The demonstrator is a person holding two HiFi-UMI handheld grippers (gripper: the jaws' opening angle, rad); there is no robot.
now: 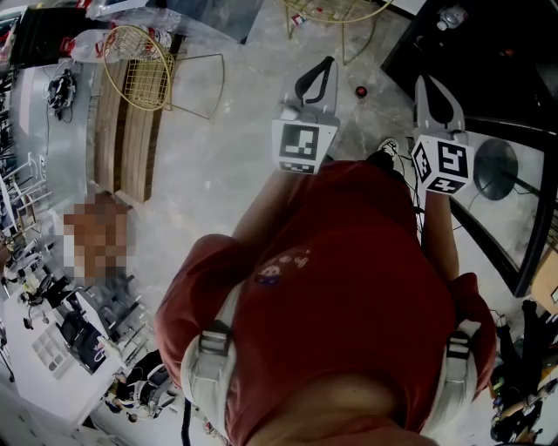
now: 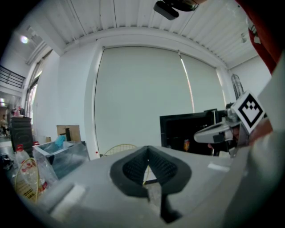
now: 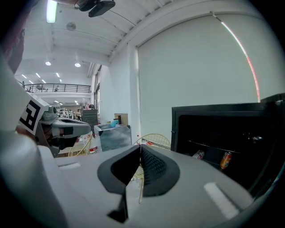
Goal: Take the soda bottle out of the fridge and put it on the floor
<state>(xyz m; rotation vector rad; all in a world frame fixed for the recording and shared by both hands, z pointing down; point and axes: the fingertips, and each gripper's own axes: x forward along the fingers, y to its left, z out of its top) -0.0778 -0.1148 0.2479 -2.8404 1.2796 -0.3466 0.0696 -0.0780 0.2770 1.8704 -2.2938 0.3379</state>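
The black fridge [image 3: 231,142] stands open ahead and to the right in the right gripper view. On its shelf an orange soda bottle [image 3: 226,160] stands beside a white and red container [image 3: 199,154]. My right gripper [image 3: 140,149] is shut and empty, well short of the fridge. My left gripper [image 2: 148,151] is also shut with nothing in it. It sees the fridge [image 2: 187,129] and an orange bottle [image 2: 186,144] inside. From the head view both grippers, left [image 1: 328,61] and right [image 1: 422,80], are held out in front of the person's red shirt, over the floor.
A gold wire basket [image 1: 139,57] and a wooden bench [image 1: 126,131] stand at the left, and another wire basket [image 1: 336,13] at the top. A small red object [image 1: 361,91] lies on the marble floor. The fridge's dark body [image 1: 488,52] fills the upper right, with a black frame [image 1: 523,209] beside it.
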